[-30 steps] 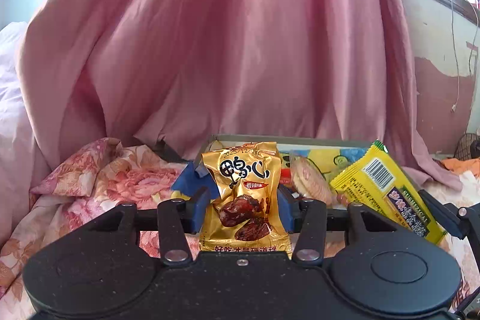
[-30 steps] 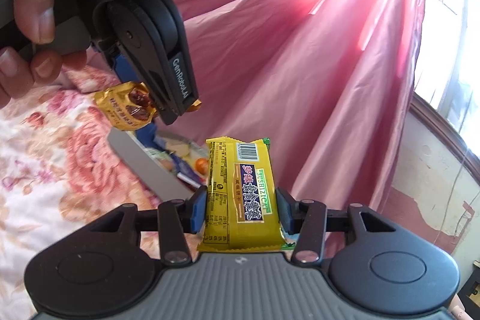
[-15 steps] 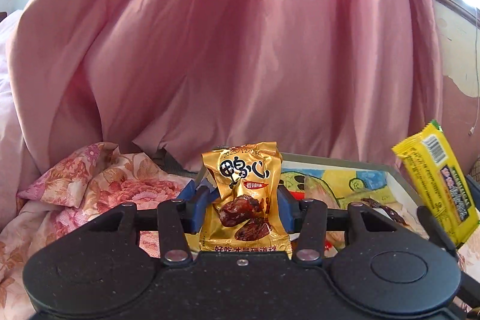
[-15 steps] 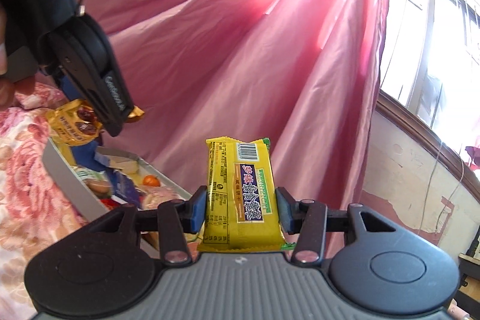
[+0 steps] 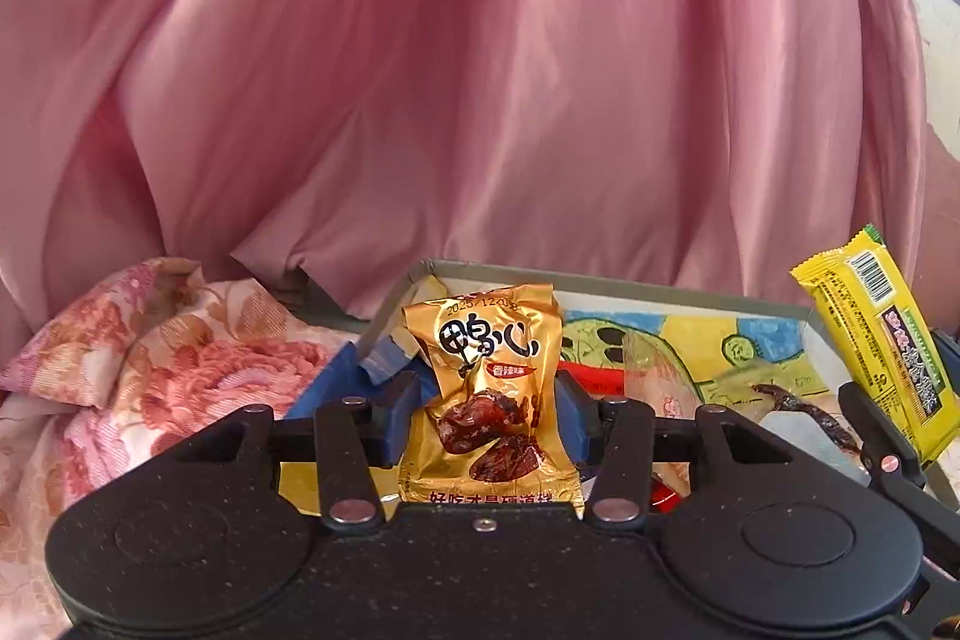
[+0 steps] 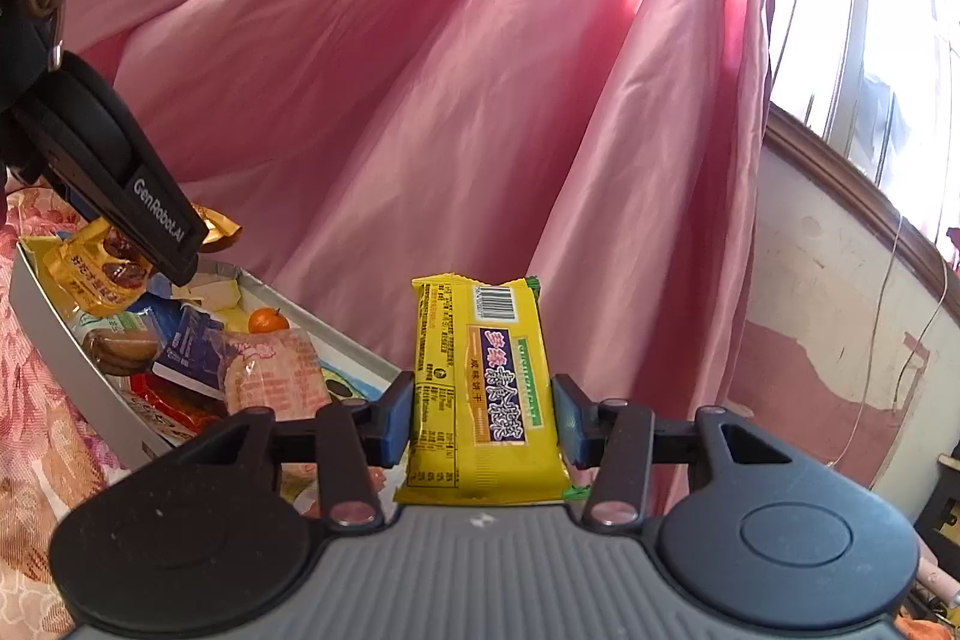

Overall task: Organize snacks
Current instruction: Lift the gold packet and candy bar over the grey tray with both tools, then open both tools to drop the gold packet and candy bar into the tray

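Observation:
My left gripper (image 5: 487,415) is shut on a gold snack packet (image 5: 489,388) with dark fruit printed on it, held upright over the near left part of a grey tray (image 5: 600,280). My right gripper (image 6: 483,415) is shut on a yellow biscuit bar (image 6: 480,382), held upright above the tray's right end; the bar also shows in the left wrist view (image 5: 882,340). In the right wrist view the left gripper (image 6: 144,214) hangs over the tray (image 6: 66,358) with the gold packet (image 6: 96,268).
The tray holds several snacks: a pink-wrapped cake (image 6: 270,370), a blue packet (image 6: 192,346), a small orange (image 6: 267,321), a brown cookie pack (image 6: 117,349). It lies on a floral bedspread (image 5: 156,358). A pink curtain (image 5: 480,70) hangs behind it; wall and window (image 6: 870,10) are at the right.
Both grippers have moved closer over the tray, still holding their packets. In the left wrist view more of the tray floor shows and the yellow bar sits further right.

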`<action>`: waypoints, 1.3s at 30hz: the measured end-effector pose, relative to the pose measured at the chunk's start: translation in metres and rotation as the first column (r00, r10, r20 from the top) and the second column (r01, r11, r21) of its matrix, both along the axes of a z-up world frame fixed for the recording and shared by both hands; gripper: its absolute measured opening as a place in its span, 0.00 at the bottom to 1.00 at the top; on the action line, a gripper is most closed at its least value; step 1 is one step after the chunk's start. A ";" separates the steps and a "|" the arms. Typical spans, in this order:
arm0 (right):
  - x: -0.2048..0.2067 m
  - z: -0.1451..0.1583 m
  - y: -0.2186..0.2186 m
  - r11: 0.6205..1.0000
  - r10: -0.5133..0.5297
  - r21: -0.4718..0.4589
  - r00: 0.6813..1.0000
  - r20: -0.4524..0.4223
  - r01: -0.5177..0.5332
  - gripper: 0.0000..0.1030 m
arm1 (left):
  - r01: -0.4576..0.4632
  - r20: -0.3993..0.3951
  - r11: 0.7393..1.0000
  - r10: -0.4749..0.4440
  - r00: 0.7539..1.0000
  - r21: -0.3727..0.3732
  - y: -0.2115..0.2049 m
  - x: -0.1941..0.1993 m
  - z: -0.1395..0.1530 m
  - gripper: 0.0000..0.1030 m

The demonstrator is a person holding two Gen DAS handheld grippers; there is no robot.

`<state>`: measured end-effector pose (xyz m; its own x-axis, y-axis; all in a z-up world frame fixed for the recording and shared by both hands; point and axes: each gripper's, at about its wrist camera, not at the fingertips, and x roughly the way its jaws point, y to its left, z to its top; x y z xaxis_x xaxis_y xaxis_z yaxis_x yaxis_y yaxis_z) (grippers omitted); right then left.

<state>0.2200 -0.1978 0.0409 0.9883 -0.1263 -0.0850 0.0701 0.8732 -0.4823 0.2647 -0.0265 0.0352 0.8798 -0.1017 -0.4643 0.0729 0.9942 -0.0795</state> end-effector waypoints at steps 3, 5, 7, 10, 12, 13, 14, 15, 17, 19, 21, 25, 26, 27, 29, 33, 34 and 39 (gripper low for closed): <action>0.003 -0.002 -0.001 1.000 0.007 0.012 1.000 -0.027 -0.007 0.51 | 0.000 -0.014 1.000 0.000 1.000 -0.001 -0.003 0.005 -0.003 0.48; 0.003 -0.004 0.001 1.000 0.011 0.009 0.999 -0.044 -0.010 0.51 | -0.008 -0.024 1.000 0.008 1.000 0.004 -0.005 0.008 -0.005 0.48; 0.004 -0.005 0.001 1.000 0.013 0.013 0.998 -0.056 -0.012 0.51 | -0.013 -0.038 1.000 0.013 0.999 0.011 -0.007 0.011 -0.006 0.48; 0.007 -0.006 0.003 1.000 0.016 0.012 0.997 -0.074 -0.015 0.51 | -0.017 -0.054 1.000 0.019 0.998 0.026 -0.009 0.014 -0.007 0.48; 0.008 -0.006 0.003 1.000 0.020 0.016 0.997 -0.079 -0.018 0.51 | -0.015 -0.068 0.999 0.017 0.998 0.031 -0.010 0.016 -0.008 0.49; 0.009 -0.005 0.004 1.000 0.021 0.016 0.996 -0.082 -0.020 0.51 | -0.013 -0.074 0.999 0.015 0.997 0.033 -0.011 0.017 -0.008 0.49; 0.010 -0.006 0.005 1.000 0.023 0.015 0.996 -0.085 -0.022 0.51 | -0.013 -0.077 0.999 0.016 0.997 0.035 -0.011 0.017 -0.009 0.49; 0.012 -0.006 0.006 1.000 0.026 0.016 0.996 -0.091 -0.025 0.51 | -0.014 -0.081 0.999 0.017 0.997 0.037 -0.012 0.019 -0.010 0.49; 0.017 -0.006 0.007 1.000 0.028 0.015 0.995 -0.098 -0.027 0.49 | -0.015 -0.094 0.999 0.018 0.995 0.037 -0.012 0.021 -0.011 0.49; 0.020 -0.008 0.009 1.000 0.024 0.007 0.994 -0.104 -0.024 0.41 | -0.015 -0.104 0.999 0.019 0.994 0.034 -0.013 0.023 -0.013 0.49; 0.022 -0.009 0.011 1.000 0.026 0.003 0.994 -0.110 -0.026 0.41 | -0.017 -0.111 0.999 0.021 0.994 0.035 -0.013 0.023 -0.015 0.50; 0.022 -0.010 0.010 1.000 0.027 -0.001 0.994 -0.106 -0.027 0.45 | -0.019 -0.113 0.999 0.022 0.993 0.028 -0.013 0.023 -0.017 0.53; 0.022 -0.010 0.010 1.000 0.026 0.000 0.994 -0.105 -0.026 0.46 | -0.018 -0.111 1.000 0.021 0.994 0.024 -0.013 0.022 -0.017 0.53; 0.022 -0.009 0.010 1.000 0.026 0.003 0.994 -0.103 -0.026 0.47 | -0.022 -0.110 1.000 0.024 0.994 0.020 -0.013 0.022 -0.017 0.54; 0.020 -0.010 0.010 1.000 0.026 0.006 0.994 -0.102 -0.025 0.50 | -0.023 -0.109 1.000 0.024 0.994 0.015 -0.013 0.022 -0.015 0.56; 0.020 -0.010 0.010 1.000 0.023 0.005 0.995 -0.096 -0.022 0.59 | -0.028 -0.096 1.000 0.028 0.995 0.001 -0.011 0.019 -0.013 0.67; 0.020 -0.010 0.010 1.000 0.022 0.007 0.995 -0.094 -0.022 0.63 | -0.032 -0.091 0.999 0.031 0.995 -0.006 -0.010 0.019 -0.012 0.68; 0.019 -0.009 0.010 1.000 0.022 0.011 0.997 -0.080 -0.021 0.73 | -0.064 -0.073 0.997 0.061 0.995 -0.040 -0.004 0.015 -0.009 0.79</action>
<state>0.2386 -0.1880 0.0324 0.9809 -0.1037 -0.1647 0.0127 0.8788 -0.4771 0.2802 -0.0309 0.0264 0.8495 -0.0688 -0.5231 0.0035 0.9922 -0.1248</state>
